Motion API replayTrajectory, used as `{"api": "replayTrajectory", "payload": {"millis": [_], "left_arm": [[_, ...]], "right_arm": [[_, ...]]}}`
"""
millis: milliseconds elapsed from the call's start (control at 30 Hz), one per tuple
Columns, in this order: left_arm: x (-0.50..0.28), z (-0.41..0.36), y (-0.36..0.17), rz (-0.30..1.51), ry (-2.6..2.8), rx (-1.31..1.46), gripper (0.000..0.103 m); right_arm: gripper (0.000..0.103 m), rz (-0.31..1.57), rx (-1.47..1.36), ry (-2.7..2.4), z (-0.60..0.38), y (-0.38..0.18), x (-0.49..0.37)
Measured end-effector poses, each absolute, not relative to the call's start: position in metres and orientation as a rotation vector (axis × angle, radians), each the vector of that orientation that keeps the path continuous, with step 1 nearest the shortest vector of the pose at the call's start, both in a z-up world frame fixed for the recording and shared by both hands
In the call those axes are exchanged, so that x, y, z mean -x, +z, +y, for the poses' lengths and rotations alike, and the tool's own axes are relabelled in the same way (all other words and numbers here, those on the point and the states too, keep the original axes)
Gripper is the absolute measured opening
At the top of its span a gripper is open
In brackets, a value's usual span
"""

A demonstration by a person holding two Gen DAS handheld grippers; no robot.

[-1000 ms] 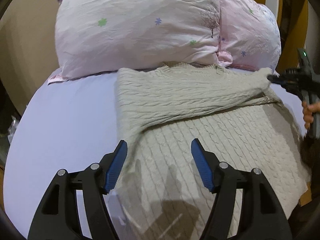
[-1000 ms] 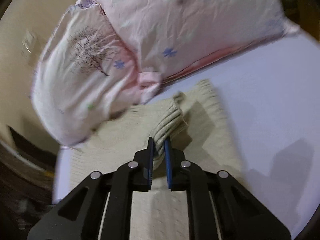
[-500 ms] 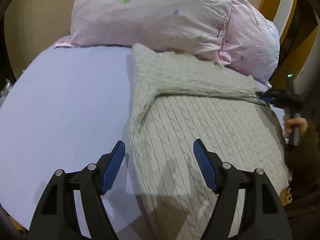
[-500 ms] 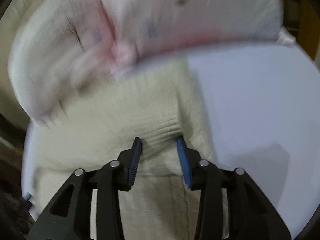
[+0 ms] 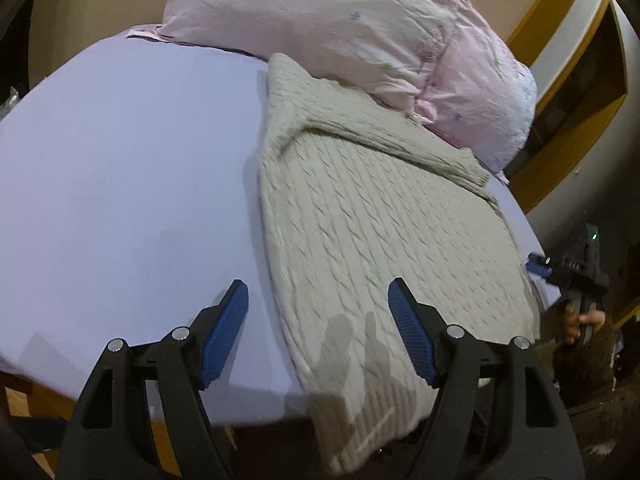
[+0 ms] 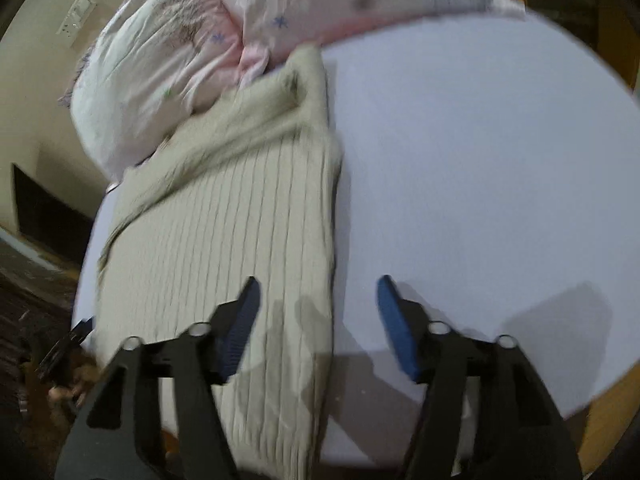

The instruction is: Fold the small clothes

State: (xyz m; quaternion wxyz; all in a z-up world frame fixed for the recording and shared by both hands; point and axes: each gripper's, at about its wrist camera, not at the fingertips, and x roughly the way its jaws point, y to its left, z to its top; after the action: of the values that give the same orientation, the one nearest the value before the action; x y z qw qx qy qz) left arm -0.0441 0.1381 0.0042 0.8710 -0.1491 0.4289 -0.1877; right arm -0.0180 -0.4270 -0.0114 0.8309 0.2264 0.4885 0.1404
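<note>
A beige cable-knit sweater [image 5: 376, 220] lies flat on the lavender bed sheet [image 5: 120, 168], one sleeve folded across its upper part [image 5: 384, 136]. Its lower hem hangs over the near bed edge. My left gripper [image 5: 318, 316] is open and empty, above the sweater's lower left edge. My right gripper [image 6: 316, 314] is open and empty, above the sweater's [image 6: 224, 232] lower right edge; it also shows in the left wrist view [image 5: 538, 264] at the far right. The left gripper shows in the right wrist view [image 6: 76, 334] at the lower left.
Two pink floral pillows [image 5: 328, 20] lie at the head of the bed, touching the sweater's top; they also show in the right wrist view [image 6: 192, 48]. Bare sheet [image 6: 480, 160] spreads on both sides. A wooden frame [image 5: 560, 132] stands at the right.
My right gripper let go of the sleeve cuff, opened and pulled back toward the sweater's lower right edge. My left gripper drew back toward the near bed edge, staying open.
</note>
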Motion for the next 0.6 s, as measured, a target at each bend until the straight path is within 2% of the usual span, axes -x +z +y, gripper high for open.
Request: {"api": "replayTrajectory", "payload": {"millis": [67, 133, 167, 200, 233, 267, 300, 367, 600], "left_arm": [[0.055, 0.133, 0.004, 0.896, -0.423, 0.326, 0.073], [0.068, 0.129, 0.003, 0.893, -0.449, 0.342, 0.072], [0.074, 0.127, 0.003, 0.89, -0.449, 0.343, 0.068], [0.077, 0.125, 0.002, 0.89, -0.444, 0.342, 0.064], [0.081, 0.124, 0.002, 0.894, -0.439, 0.343, 0.055], [0.083, 0.124, 0.001, 0.899, -0.431, 0.345, 0.044], [0.084, 0.123, -0.001, 0.911, -0.428, 0.351, 0.037], [0.083, 0.124, -0.003, 0.931, -0.415, 0.35, 0.014], [0.068, 0.12, 0.006, 0.946, -0.467, 0.317, 0.009]], "right_arm": [[0.048, 1.056, -0.569, 0.433, -0.42, -0.021, 0.038], [0.046, 1.051, -0.639, 0.551, -0.413, -0.031, 0.055], [0.046, 1.044, -0.654, 0.569, -0.413, -0.033, 0.06], [0.035, 1.045, -0.69, 0.604, -0.411, -0.037, 0.063], [0.026, 1.059, -0.739, 0.641, -0.41, -0.045, 0.063], [0.009, 1.064, -0.766, 0.657, -0.408, -0.049, 0.061], [0.009, 1.059, -0.787, 0.67, -0.408, -0.052, 0.06], [0.008, 1.022, -0.818, 0.696, -0.409, -0.048, 0.054], [0.007, 0.781, -0.876, 0.748, -0.426, 0.009, 0.03]]}}
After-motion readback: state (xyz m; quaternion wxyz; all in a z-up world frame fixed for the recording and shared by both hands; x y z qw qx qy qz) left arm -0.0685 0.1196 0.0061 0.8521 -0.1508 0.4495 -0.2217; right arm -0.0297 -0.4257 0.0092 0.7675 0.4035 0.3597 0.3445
